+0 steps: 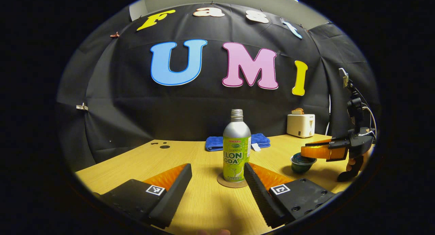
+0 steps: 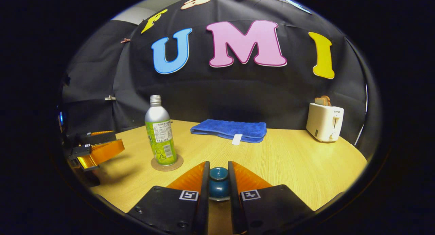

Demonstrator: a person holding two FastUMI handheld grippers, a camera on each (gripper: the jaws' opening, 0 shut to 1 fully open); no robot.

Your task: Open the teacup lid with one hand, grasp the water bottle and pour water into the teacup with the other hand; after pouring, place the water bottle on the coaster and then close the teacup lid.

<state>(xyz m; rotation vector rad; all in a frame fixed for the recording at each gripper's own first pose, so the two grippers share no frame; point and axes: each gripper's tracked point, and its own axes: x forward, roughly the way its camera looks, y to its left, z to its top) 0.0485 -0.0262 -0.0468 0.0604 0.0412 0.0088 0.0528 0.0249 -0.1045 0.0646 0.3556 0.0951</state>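
Right gripper [image 2: 217, 182]: jaws narrowed onto the blue teacup lid [image 2: 218, 179], both pads against its sides as far as the right gripper view shows. In the left gripper view the same gripper [image 1: 307, 152] hovers just over the dark teacup [image 1: 301, 163], its fingers level above the rim. Whether the lid is seated on the cup or just off it, cannot tell.

Left gripper [image 1: 217, 180]: jaws wide apart, nothing held. The water bottle [image 1: 237, 146] stands upright on the coaster [image 1: 232, 183] just ahead, between the spread fingers but clear of both.

Judgement: bottle on coaster, left released, so the step in hand looks like closing the lid. To do it well: lower straight down, lid flat, centred over the cup mouth. Keep the squeeze light, since the cup is small and could skid or tip if pushed sideways. Release only once the lid sits level all round, then lift vertically so the pads do not drag it off. Keep the left gripper back from the bottle; a nudge could topple it.

Farther off on the wooden table [image 2: 299, 157]: folded blue towel [image 2: 229, 129], white toaster [image 2: 324, 121].
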